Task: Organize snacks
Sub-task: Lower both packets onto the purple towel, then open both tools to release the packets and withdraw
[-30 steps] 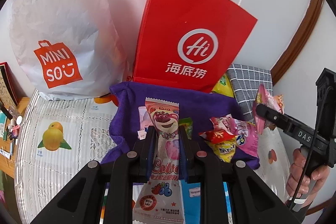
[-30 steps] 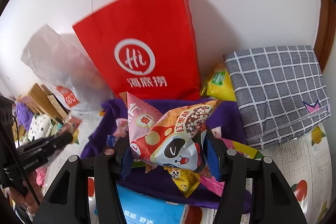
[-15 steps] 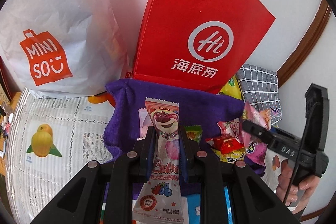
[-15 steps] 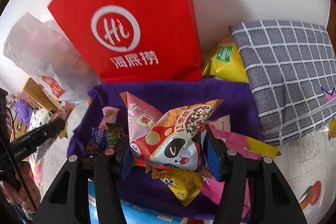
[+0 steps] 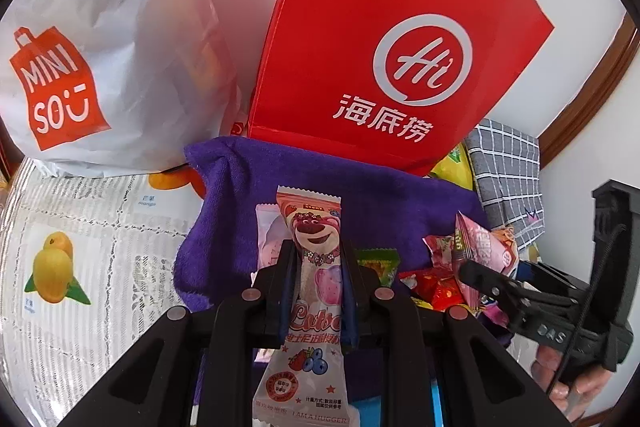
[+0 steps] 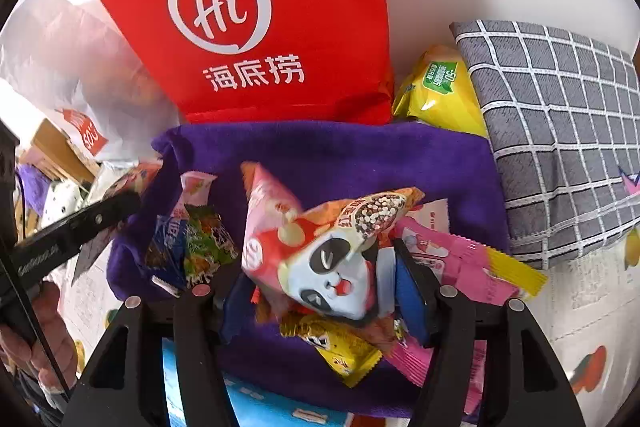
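Left gripper (image 5: pixel 319 269): fingers pinch a Lotso bear sachet (image 5: pixel 314 291) at mid-length; sachet upright, bear face above the fingertips, lower end hanging toward the camera.
Right gripper (image 6: pixel 316 269): fingers clamp a puffy panda snack bag (image 6: pixel 320 247) from both sides; bag tilted, its orange corner pointing up and right.
Location of both snacks: held above the purple cloth (image 6: pixel 340 155), off its surface.
Loose snacks on cloth: green and blue packets (image 6: pixel 192 247) at left; yellow packet (image 6: pixel 340 351) and pink wrapper (image 6: pixel 452 259) under and beside the panda bag.
Red paper bag (image 5: pixel 384 43): upright behind the cloth, white "Hi" logo facing the cameras.
White Miniso bag (image 5: pixel 92 59): just left of the red bag, touching it.
Grey checked cloth (image 6: pixel 560 131): right of the purple cloth, with a yellow pouch (image 6: pixel 436 95) wedged between it and the red bag.
Table cover (image 5: pixel 80 227): white, fruit prints.
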A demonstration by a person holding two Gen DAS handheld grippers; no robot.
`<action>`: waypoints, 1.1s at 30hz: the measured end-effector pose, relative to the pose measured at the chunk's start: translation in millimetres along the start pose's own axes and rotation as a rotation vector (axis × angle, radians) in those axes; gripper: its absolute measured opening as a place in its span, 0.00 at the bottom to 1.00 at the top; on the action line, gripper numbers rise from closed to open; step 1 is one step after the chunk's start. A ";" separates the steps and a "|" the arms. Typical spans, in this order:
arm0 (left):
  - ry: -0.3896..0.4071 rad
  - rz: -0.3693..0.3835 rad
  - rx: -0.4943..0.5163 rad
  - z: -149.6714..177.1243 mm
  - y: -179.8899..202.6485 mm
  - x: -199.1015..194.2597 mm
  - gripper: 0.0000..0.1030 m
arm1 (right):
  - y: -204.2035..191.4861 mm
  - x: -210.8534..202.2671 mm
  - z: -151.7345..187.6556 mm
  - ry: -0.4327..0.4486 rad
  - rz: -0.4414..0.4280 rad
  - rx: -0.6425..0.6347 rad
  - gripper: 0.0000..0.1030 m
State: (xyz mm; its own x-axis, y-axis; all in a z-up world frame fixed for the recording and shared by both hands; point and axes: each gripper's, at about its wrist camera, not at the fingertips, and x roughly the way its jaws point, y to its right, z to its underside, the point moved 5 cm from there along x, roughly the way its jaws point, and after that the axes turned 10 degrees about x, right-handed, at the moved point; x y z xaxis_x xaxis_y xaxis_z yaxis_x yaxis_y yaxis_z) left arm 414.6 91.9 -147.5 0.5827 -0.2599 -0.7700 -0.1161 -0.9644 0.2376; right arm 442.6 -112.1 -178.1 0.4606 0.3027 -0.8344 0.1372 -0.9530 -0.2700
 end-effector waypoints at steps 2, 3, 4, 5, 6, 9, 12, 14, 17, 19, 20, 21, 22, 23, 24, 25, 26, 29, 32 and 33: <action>-0.004 -0.003 -0.004 -0.1 -0.8 4.4 0.19 | -1.8 -2.9 0.6 0.004 0.009 -0.019 0.62; -0.005 -0.005 -0.004 0.0 -1.0 5.0 0.19 | -2.8 -4.6 1.0 0.006 0.010 -0.028 0.64; -0.005 -0.011 -0.002 0.2 -1.4 6.3 0.19 | -4.3 -6.8 1.3 0.008 0.008 -0.035 0.65; -0.005 -0.016 -0.001 0.8 -2.1 7.5 0.19 | -5.6 -9.7 1.4 0.013 0.006 -0.041 0.66; -0.008 -0.015 -0.002 1.5 -2.5 8.8 0.19 | -6.5 -12.5 1.3 0.018 0.003 -0.044 0.67; -0.014 -0.011 -0.003 1.7 -2.0 13.0 0.19 | -7.7 -19.2 0.5 0.029 -0.005 -0.046 0.69; -0.017 -0.009 -0.001 1.4 -1.5 16.9 0.19 | -6.8 -24.5 -1.0 0.041 -0.006 -0.046 0.69; -0.024 -0.004 -0.004 1.5 -0.7 20.1 0.19 | -5.3 -27.1 -2.6 0.048 -0.008 -0.039 0.69; -0.030 -0.001 -0.002 2.6 0.6 23.8 0.20 | -1.5 -32.8 -4.4 0.058 -0.016 -0.028 0.69; -0.034 0.005 -0.006 2.2 2.2 27.7 0.20 | 0.4 -36.4 -6.2 0.068 -0.019 -0.021 0.69; -0.038 0.009 -0.009 2.5 2.5 29.1 0.20 | 1.0 -39.0 -6.7 0.074 -0.023 -0.018 0.69; -0.043 0.013 -0.011 1.9 2.3 30.5 0.20 | 1.4 -40.4 -7.4 0.077 -0.026 -0.016 0.69; -0.050 0.016 -0.011 1.0 4.2 33.1 0.20 | 1.7 -41.9 -7.3 0.080 -0.029 -0.015 0.69; -0.052 0.014 -0.007 0.8 5.9 34.4 0.20 | 1.7 -42.4 -7.7 0.081 -0.030 -0.016 0.69; -0.051 0.008 -0.001 1.3 6.6 34.6 0.20 | 1.8 -43.0 -8.1 0.083 -0.029 -0.018 0.69; -0.050 0.004 0.003 1.7 7.0 35.0 0.20 | 1.8 -43.5 -8.5 0.085 -0.028 -0.020 0.69; -0.053 0.002 0.004 2.6 7.0 35.1 0.21 | 2.0 -44.3 -8.7 0.088 -0.027 -0.022 0.69; -0.067 0.012 -0.006 4.1 6.3 34.1 0.32 | 3.6 -44.4 -9.4 0.091 -0.024 -0.019 0.69; -0.049 -0.011 -0.002 4.3 4.4 26.4 0.42 | 6.5 -45.0 -9.5 0.083 -0.011 -0.027 0.69; -0.043 -0.014 0.003 4.8 4.1 22.5 0.43 | 8.7 -46.9 -10.8 0.091 -0.006 -0.022 0.69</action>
State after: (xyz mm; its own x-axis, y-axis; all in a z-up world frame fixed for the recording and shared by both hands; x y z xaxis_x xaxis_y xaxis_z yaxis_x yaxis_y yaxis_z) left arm 423.4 81.9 -166.7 0.5489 -0.2480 -0.7982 -0.1102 -0.9681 0.2250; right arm 431.7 -134.7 -136.1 0.5373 0.3073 -0.7854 0.1591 -0.9515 -0.2634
